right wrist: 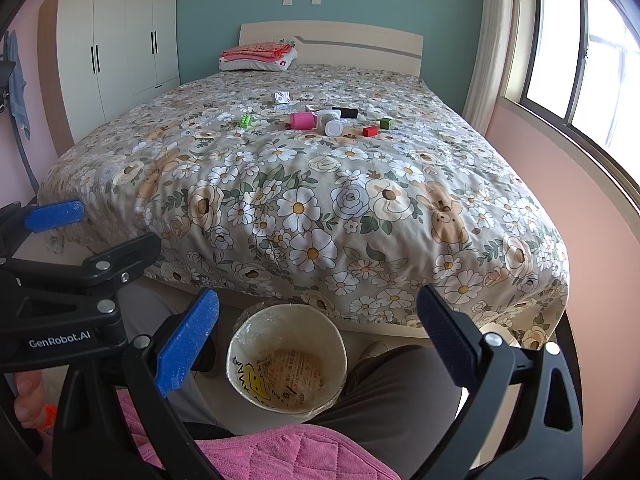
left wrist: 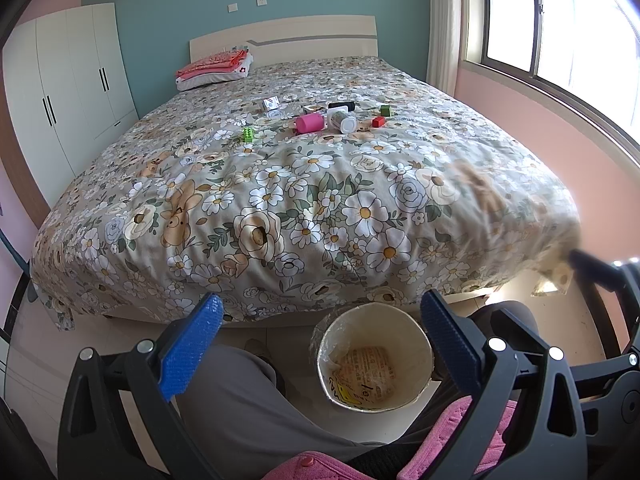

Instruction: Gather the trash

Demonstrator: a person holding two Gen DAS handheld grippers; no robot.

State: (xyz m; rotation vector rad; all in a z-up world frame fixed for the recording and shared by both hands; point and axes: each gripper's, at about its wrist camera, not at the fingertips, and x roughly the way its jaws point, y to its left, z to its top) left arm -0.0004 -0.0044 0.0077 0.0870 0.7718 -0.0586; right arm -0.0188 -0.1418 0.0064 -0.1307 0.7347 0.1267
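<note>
Trash bin: round paper bucket, cream inside, clear film liner over the rim, yellow print on the outer wall; printed paper lies flat at the bottom.
Bin position: on the floor at the foot of the bed, between the person's knees.
Trash cluster: mid-bed, well apart from the bin. Pink cup on its side; white-capped jar tipped over just beside it; black cylinder behind.
Blocks: green brick, red cube, green cube; small white box farther back.
Left tool: released, blue pads spread wide, nothing between them, held above the bin.
Right tool: released, spread wide, empty, likewise above the bin.
Surroundings: folded bedding at the headboard; white wardrobe left.
</note>
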